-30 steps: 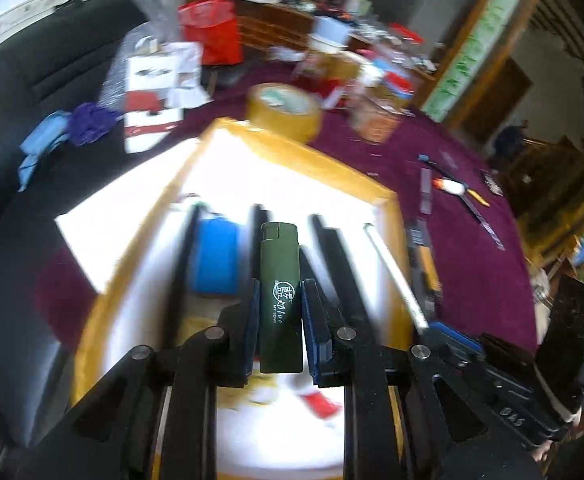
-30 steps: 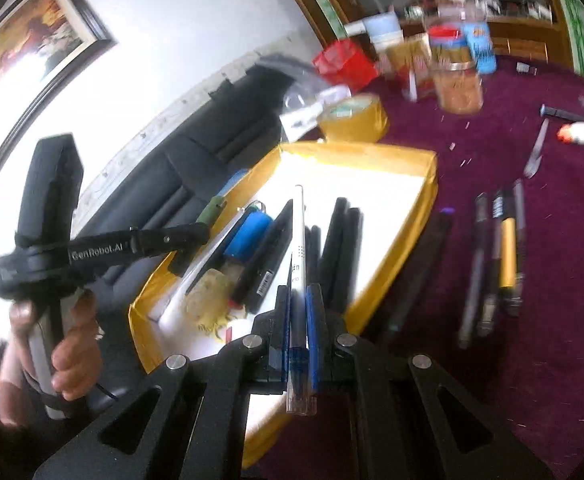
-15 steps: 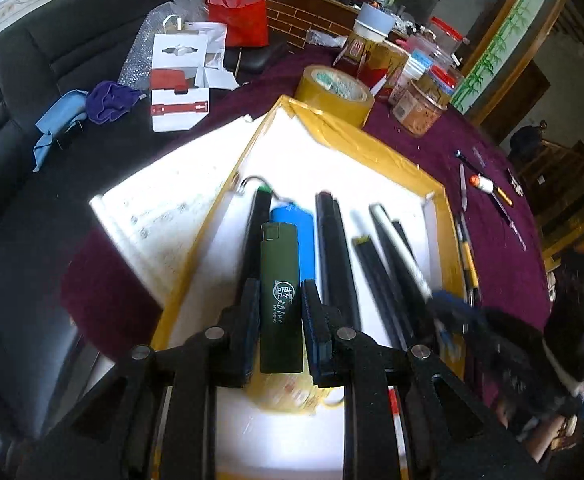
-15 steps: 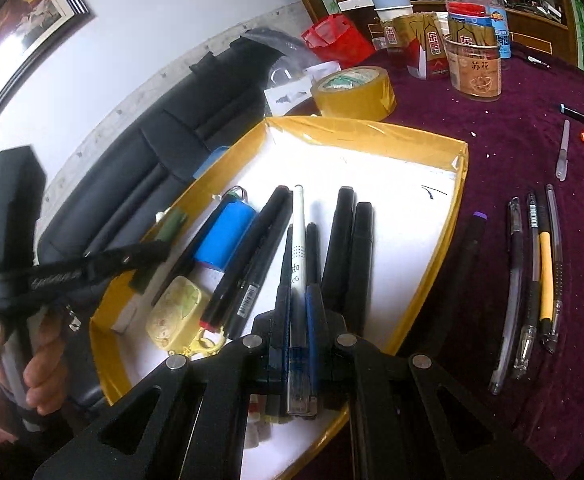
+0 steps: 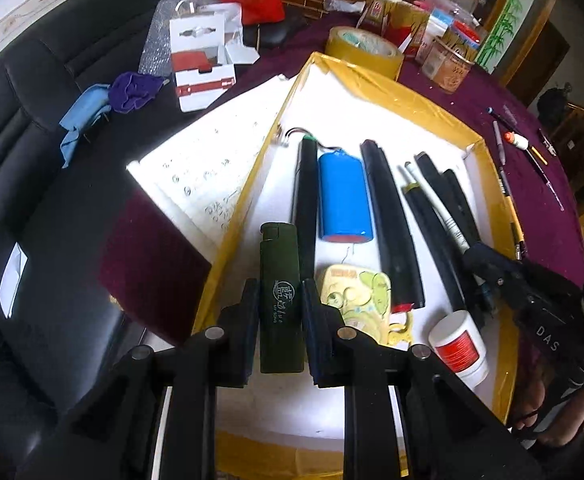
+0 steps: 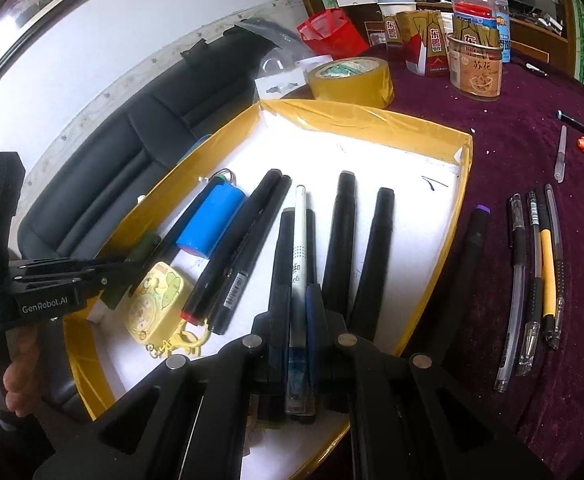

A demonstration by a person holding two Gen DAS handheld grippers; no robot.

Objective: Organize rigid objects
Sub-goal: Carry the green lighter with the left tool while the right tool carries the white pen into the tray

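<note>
Left gripper: clamped on the green lighter, pads pressed against both long sides, pointed steeply down over the near left part of the tray.
Right gripper: closed tight on the white pen, held lengthwise between the pads, above the row of black markers.
Tray: yellow-rimmed, white floor, on the maroon desk; already crowded.
Beside the lighter: black marker just to its right, blue battery beyond that, yellow keychain case close by the right pad.
Beside the pen: black markers lying parallel on both sides, little free floor between them.
Risk, lighter: could land on the marker or the keychain case and roll or tip, for want of a bare strip; free floor seen only along the left wall.
Risk, pen: thin and round, likely to roll onto its neighbours or lie crosswise if let go tilted.
Risk, grippers: both over one tray, near each other; could knock together or nudge the sorted row.
Risk, tray edge: left wall close to the desk edge, a push there could shift it.
Left outside: loose pens on the desk to the right.
</note>
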